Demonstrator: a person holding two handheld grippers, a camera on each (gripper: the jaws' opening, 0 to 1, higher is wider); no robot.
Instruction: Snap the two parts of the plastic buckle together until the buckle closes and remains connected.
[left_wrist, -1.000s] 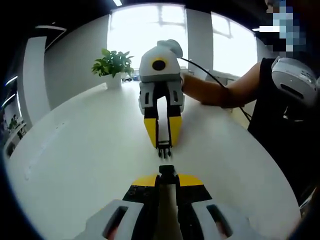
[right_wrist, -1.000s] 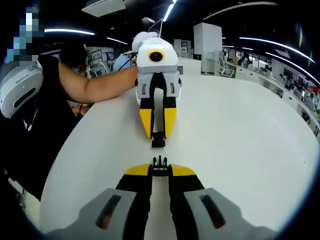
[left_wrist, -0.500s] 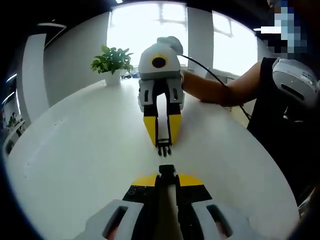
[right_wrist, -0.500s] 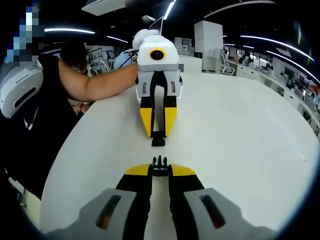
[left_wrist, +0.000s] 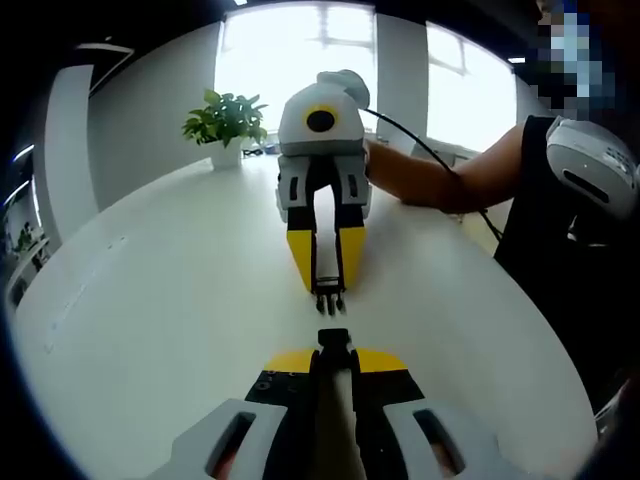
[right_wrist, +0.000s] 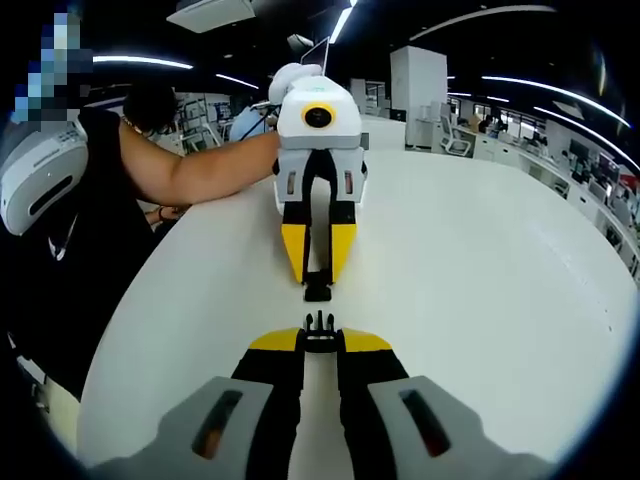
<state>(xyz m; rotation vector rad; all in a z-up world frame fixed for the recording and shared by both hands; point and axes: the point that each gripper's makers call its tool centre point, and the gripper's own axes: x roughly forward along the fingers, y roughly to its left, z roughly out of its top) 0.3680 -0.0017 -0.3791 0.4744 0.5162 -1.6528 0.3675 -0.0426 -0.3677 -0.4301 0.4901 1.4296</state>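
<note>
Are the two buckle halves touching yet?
Apart. The left gripper view shows bare white table between the pronged half in the right gripper and the socket half in the left gripper; the right gripper view shows the same gap.

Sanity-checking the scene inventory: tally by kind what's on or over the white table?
Buckle halves: 2, pronged half, socket half
Grippers: 2, left gripper, right gripper
Potted plants: 1, potted plant
Total: 5
</note>
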